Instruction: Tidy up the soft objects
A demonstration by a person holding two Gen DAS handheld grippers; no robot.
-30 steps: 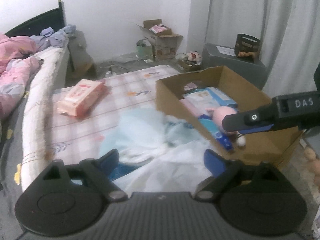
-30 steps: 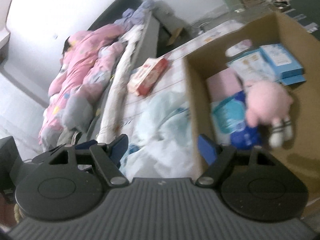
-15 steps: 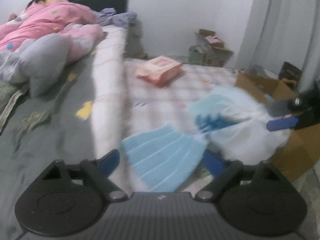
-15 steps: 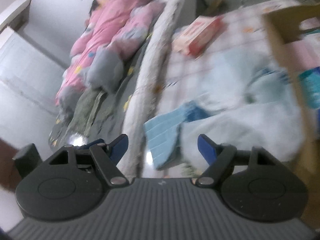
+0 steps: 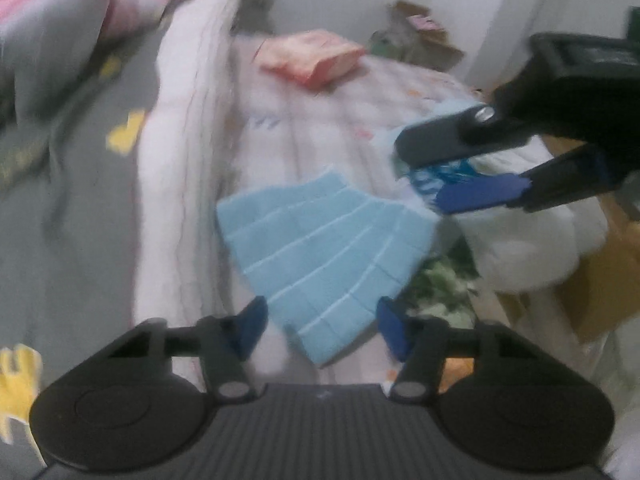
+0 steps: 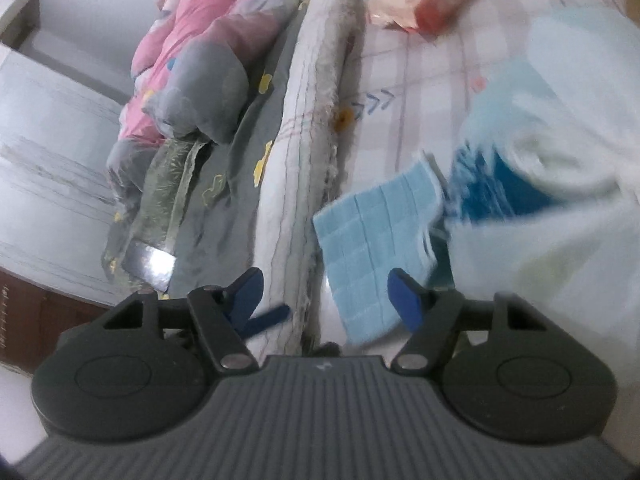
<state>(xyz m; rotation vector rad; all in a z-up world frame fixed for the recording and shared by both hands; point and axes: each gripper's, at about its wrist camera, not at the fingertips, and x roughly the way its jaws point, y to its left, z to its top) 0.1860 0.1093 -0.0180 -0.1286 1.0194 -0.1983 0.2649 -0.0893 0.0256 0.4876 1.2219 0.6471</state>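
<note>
Both grippers have swung from the box to the bed; the blue cloth [image 5: 328,248] lies at twelve o'clock between the left gripper [image 5: 320,322]'s closing, unpressed jaws; the right gripper [image 6: 326,294], also closing, stands empty above it.

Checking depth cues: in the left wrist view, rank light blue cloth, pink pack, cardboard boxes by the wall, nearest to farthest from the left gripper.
1. light blue cloth: between the left gripper fingers.
2. pink pack: mid-bed, beyond.
3. cardboard boxes: at the far wall, upper right.

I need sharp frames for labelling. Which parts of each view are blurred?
Left wrist view: almost everything smears, even the light blue cloth and pink packet. Right wrist view: bedding at left is sharp, the white and blue bundle at right streaks.
</note>
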